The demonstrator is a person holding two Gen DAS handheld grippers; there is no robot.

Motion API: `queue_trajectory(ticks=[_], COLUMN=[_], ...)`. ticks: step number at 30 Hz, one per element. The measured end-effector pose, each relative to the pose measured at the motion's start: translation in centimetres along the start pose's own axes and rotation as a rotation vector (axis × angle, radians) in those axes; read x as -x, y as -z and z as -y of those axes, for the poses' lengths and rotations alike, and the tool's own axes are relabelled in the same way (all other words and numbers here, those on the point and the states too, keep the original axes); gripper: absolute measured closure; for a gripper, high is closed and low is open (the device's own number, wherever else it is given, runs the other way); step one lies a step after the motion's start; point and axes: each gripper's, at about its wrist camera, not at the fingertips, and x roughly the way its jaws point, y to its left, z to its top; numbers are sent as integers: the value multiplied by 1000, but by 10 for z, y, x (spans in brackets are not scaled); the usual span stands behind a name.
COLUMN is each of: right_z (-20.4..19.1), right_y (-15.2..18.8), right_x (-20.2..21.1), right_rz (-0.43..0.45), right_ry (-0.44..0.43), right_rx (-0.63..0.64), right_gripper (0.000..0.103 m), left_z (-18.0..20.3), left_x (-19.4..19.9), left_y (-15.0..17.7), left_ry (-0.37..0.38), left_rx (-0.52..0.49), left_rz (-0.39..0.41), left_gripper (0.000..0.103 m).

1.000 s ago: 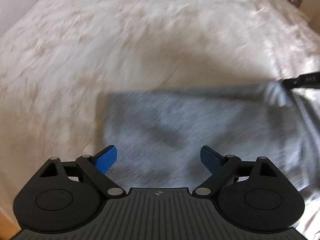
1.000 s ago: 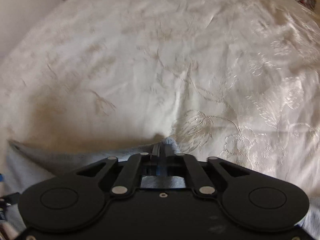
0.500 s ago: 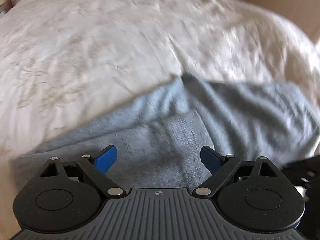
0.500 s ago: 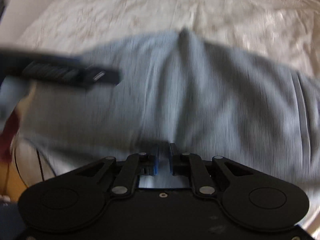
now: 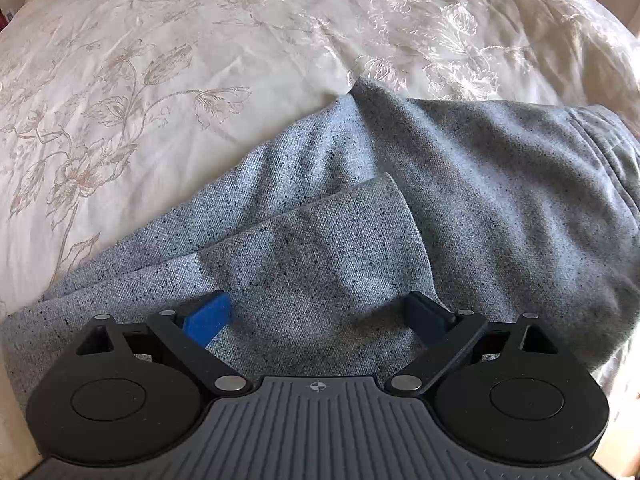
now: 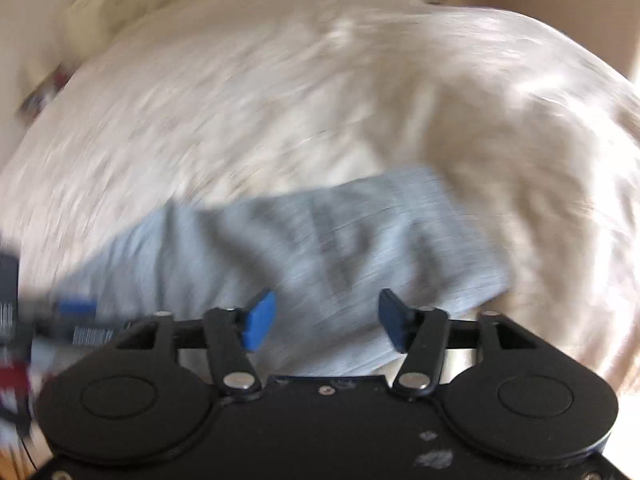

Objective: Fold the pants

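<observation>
Grey speckled pants [image 5: 360, 220] lie folded on a white embroidered bedspread [image 5: 160, 60], one leg end laid over the wider part. My left gripper [image 5: 320, 318] hangs open just above the cloth, blue pads wide apart, nothing pinched. In the blurred right wrist view the pants [image 6: 320, 248] lie below and ahead of my right gripper [image 6: 326, 320]. Its jaws are opening, with no cloth between the blue pads. The left gripper's fingers [image 6: 76, 308] show as a blur at the left edge of that view.
The bedspread [image 6: 320, 100] spreads out beyond the pants in every direction. A wall and small items stand at the far edge of the bed. A strip of wooden floor shows at the bottom left of the right wrist view.
My right gripper has let go of the pants' cloth, opened and lifted away. The left gripper moved over the folded pants and stayed open. The pants now lie folded with a leg on top.
</observation>
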Motion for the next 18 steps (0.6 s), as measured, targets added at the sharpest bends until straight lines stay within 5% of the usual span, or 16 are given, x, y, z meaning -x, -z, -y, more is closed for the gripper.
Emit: queue_trajectory(ticks=[6, 11, 18], right_z=[63, 96, 88], right_y=[1, 10, -4], right_x=[-18, -63, -97], right_rz=[-57, -111, -71], right_ry=[49, -23, -109], right_rx=[-266, -418, -426], right_gripper=[34, 17, 16], left_z=[1, 0, 1], left_x=[-1, 0, -2], left_y=[0, 1, 0], left_ry=[-8, -2, -3], left_rx=[12, 4, 7], left_rz=[-3, -7, -11], left_gripper=[6, 5, 5])
